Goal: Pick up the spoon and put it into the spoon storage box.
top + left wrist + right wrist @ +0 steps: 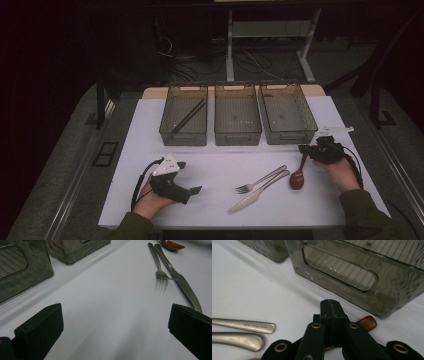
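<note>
A brown wooden spoon (pixel 298 176) lies on the white table (pixel 210 165), bowl toward me. My right gripper (pixel 305 149) sits at the top end of its handle. In the right gripper view the gripper (pixel 331 305) has its jaws pressed together, and the spoon's brown handle end (pixel 367 323) pokes out from beneath them. A steel fork (pixel 260 180) and knife (pixel 257 192) lie side by side left of the spoon. My left gripper (pixel 196 189) rests low at the front left, open with nothing in it; the fork (pixel 160 270) and knife (pixel 180 280) lie ahead of it.
Three smoky clear bins stand in a row at the back: the left bin (pixel 183 134) holds dark chopsticks (pixel 188 116), the middle bin (pixel 237 135) and right bin (pixel 291 136) look bare. The right bin's handle wall (pixel 352 275) is close ahead of my right gripper.
</note>
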The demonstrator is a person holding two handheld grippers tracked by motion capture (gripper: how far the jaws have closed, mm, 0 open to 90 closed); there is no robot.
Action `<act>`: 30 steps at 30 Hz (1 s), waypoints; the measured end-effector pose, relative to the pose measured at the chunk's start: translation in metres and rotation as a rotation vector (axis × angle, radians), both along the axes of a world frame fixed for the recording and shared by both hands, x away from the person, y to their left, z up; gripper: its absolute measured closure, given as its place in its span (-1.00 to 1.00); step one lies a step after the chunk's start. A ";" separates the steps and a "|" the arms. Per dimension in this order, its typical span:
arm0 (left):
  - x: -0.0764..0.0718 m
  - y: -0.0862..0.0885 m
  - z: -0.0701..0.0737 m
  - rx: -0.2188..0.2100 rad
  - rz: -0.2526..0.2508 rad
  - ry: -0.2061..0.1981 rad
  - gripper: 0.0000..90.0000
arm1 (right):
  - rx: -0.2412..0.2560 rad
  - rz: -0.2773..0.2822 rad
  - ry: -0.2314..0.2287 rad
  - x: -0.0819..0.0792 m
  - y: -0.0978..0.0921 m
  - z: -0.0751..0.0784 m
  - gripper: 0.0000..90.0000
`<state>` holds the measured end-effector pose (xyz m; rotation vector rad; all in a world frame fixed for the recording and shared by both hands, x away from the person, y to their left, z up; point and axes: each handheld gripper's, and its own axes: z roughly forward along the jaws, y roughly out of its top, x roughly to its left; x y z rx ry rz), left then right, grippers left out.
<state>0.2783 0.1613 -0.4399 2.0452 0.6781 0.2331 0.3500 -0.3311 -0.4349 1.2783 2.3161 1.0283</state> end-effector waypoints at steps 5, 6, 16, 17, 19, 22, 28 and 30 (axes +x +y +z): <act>0.000 0.000 0.000 -0.005 0.001 0.001 -1.00 | -0.039 0.006 0.040 0.002 0.002 -0.006 0.98; 0.000 0.000 0.000 -0.005 0.000 0.001 -1.00 | -0.045 0.010 0.041 0.002 0.002 -0.007 0.98; 0.000 0.001 0.000 -0.008 0.002 0.004 -1.00 | -0.085 0.000 0.082 0.001 -0.003 -0.010 0.98; 0.000 0.001 0.000 -0.009 0.002 0.004 -1.00 | -0.091 -0.004 0.085 0.000 -0.004 -0.010 0.98; 0.000 0.001 0.000 -0.010 0.003 0.005 -1.00 | -0.093 -0.009 0.088 -0.001 -0.006 -0.010 0.98; -0.001 0.001 0.000 -0.010 0.002 0.007 -1.00 | -0.105 -0.014 0.094 -0.004 -0.010 -0.009 0.98; 0.000 0.001 0.000 -0.011 0.002 0.008 -1.00 | -0.111 -0.026 0.107 -0.010 -0.019 -0.008 0.98; -0.001 0.001 0.000 -0.010 0.000 0.007 -1.00 | -0.115 -0.025 0.110 -0.013 -0.020 -0.008 0.98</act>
